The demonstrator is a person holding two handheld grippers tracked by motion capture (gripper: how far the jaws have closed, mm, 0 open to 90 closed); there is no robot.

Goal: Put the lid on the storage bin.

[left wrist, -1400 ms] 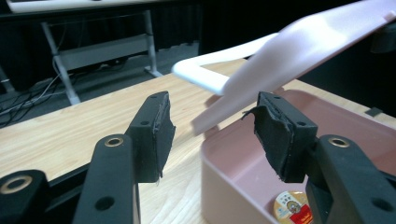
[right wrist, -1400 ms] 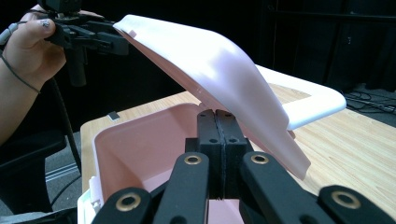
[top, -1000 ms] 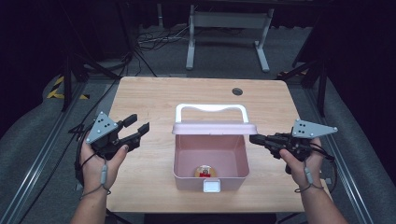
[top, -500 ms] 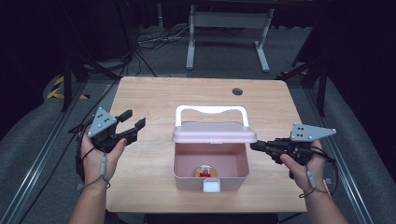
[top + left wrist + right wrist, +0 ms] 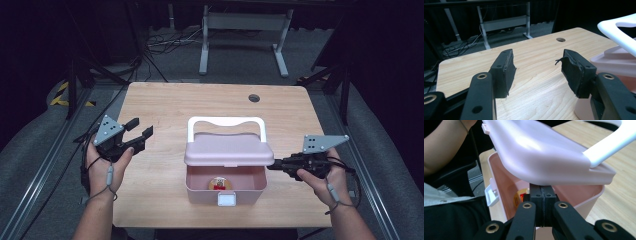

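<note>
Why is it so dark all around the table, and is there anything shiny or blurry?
High view: light falls on the light wooden table, the floor around stays dim. Right gripper view: the pink plastic lid shows a soft white glare, and the sleeve at bottom left is blurred. Left gripper view: the black jaws look sharp, the white handle looks bright.

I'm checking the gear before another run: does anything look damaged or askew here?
Yes. In the left gripper view the pad on one of the fingers is frayed, a loose strip curling off its top edge. The pink box's lid sits half-raised, propped on the shut right gripper.
</note>
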